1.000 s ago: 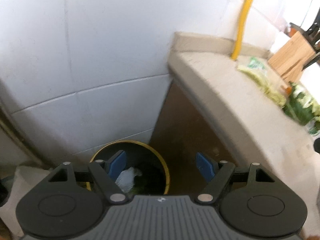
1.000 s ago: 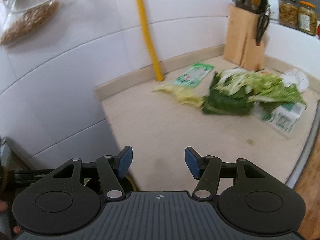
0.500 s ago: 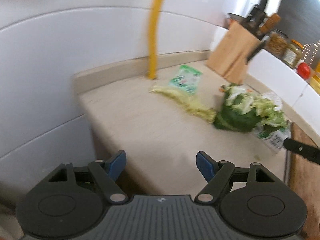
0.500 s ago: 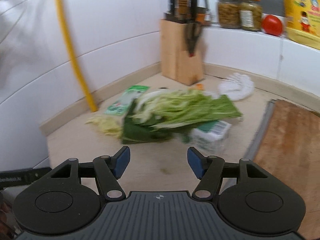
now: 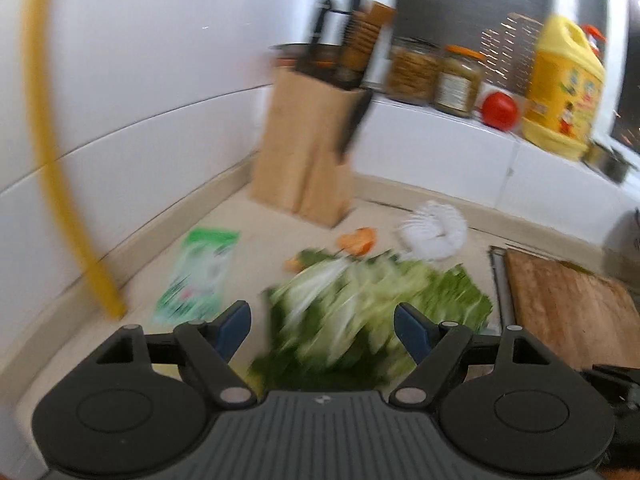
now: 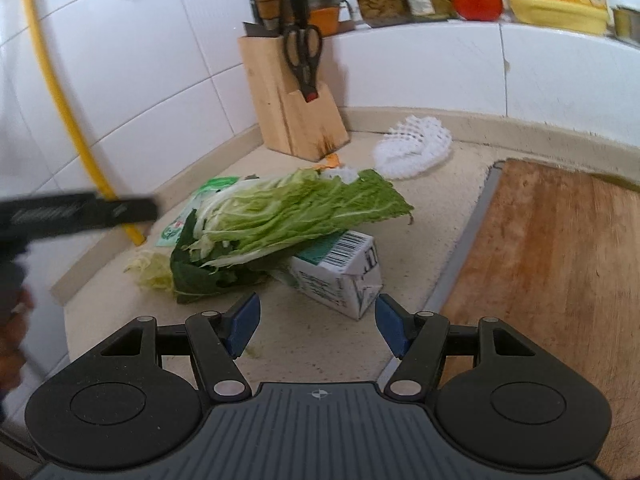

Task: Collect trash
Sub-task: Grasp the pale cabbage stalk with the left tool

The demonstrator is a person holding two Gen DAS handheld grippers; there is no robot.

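Note:
A pile of green cabbage leaves (image 6: 280, 220) lies on the beige counter (image 6: 320, 344), resting partly on a white and green milk carton (image 6: 344, 276). Around the pile are a green wrapper (image 5: 200, 272), a white foam net (image 6: 412, 148), a bit of orange peel (image 5: 356, 240) and pale shreds (image 6: 150, 272). My right gripper (image 6: 317, 324) is open, with nothing between its fingers and the carton just ahead. My left gripper (image 5: 324, 330) is open above the blurred leaves (image 5: 360, 312), apart from them.
A wooden knife block (image 6: 296, 108) stands in the corner. A wooden cutting board (image 6: 560, 280) lies on the right. A yellow hose (image 6: 72, 120) runs down the tiled wall. Jars, a tomato (image 6: 478, 0) and a yellow bottle (image 5: 564, 88) line the ledge. The counter ends at the left.
The left view swung from the yellow-rimmed bin on the floor up to the counter and across to the leaves. The right gripper came closer to the carton. Both stay open.

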